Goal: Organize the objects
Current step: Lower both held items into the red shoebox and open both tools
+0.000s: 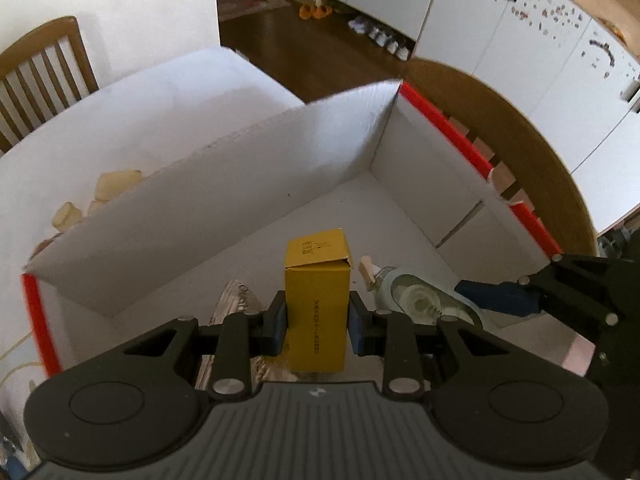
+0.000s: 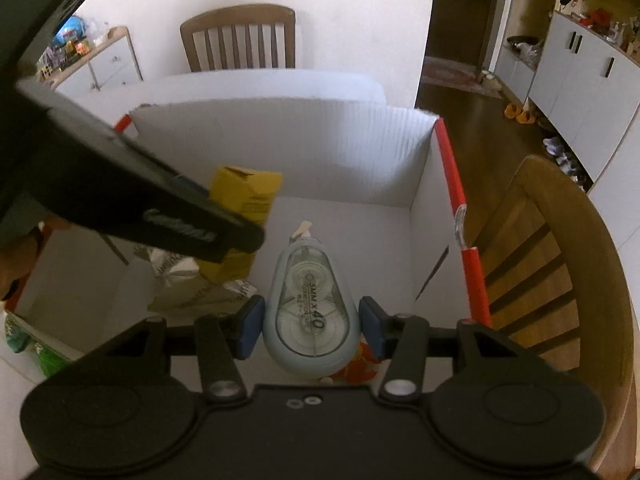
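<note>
Trouble could start with the big white box (image 2: 280,148), because both of my tools are reaching down into the same part of it at once. It has red edges and a tall white wall (image 1: 224,196) across the middle that splits it in two. If I bump that wall or push on a side, I think the whole box could slide on the desk (image 1: 168,92), or the wall could bend over.

Next is my left tool (image 1: 317,322). It is clenched on a yellow carton (image 1: 316,308), with a blue pad pressing on each side. The carton hangs over the box floor, above a crinkly silver packet (image 2: 188,280) that already lies there. If I let go here, it may land on the packet, tip and fall flat.

My right tool (image 2: 311,328) has a pale blue tape roller (image 2: 310,308) between its pads. The left pad looks like it touches the roller, but I cannot be sure the right pad does. The roller is round and smooth, so it could slip and drop crooked.

The two tools are very close. In the right view the left tool's arm crosses just beside the roller, so a small wrong move could knock them together.

Last, the roller has a little tip (image 2: 302,230) at the front. It points down at the floor of the box, and a hard push there could bend it
</note>
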Motion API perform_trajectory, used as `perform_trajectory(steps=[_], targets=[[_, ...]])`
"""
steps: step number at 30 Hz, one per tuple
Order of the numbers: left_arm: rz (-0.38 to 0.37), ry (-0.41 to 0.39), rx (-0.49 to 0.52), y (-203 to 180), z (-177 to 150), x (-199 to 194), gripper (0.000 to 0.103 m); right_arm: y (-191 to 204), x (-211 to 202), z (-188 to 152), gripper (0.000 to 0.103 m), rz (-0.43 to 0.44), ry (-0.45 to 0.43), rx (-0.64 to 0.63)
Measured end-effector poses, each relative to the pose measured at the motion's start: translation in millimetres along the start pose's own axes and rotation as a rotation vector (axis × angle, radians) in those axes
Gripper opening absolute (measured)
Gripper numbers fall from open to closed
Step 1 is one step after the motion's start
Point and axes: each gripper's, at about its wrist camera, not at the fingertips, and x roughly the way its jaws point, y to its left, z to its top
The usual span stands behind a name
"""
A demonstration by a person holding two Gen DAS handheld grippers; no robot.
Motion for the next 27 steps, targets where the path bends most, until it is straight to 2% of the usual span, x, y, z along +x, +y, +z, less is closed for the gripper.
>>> perform_trajectory(steps=[6,18,20,22,27], targets=[[0.008,0.050,-0.003,-1,0,21,0.029,-1,16,-3,0.050,0.005,0.049,0.003],[0.023,0.056,-0.032,7,4,33,0.030,-3,37,-8,0.050,-0.008,0.116,0.035],[0.022,0.054,-0.048,7,4,32,0.034,-5,36,-8,0.050,0.004,0.115,0.048],[0.025,0.047,-0.058,7,6,33,0.055,-5,35,-10,0.050,0.006,0.115,0.060],[0.013,0.000,-0.078,11,2,19,0.056,-7,27,-6,0.051,0.006,0.087,0.072]])
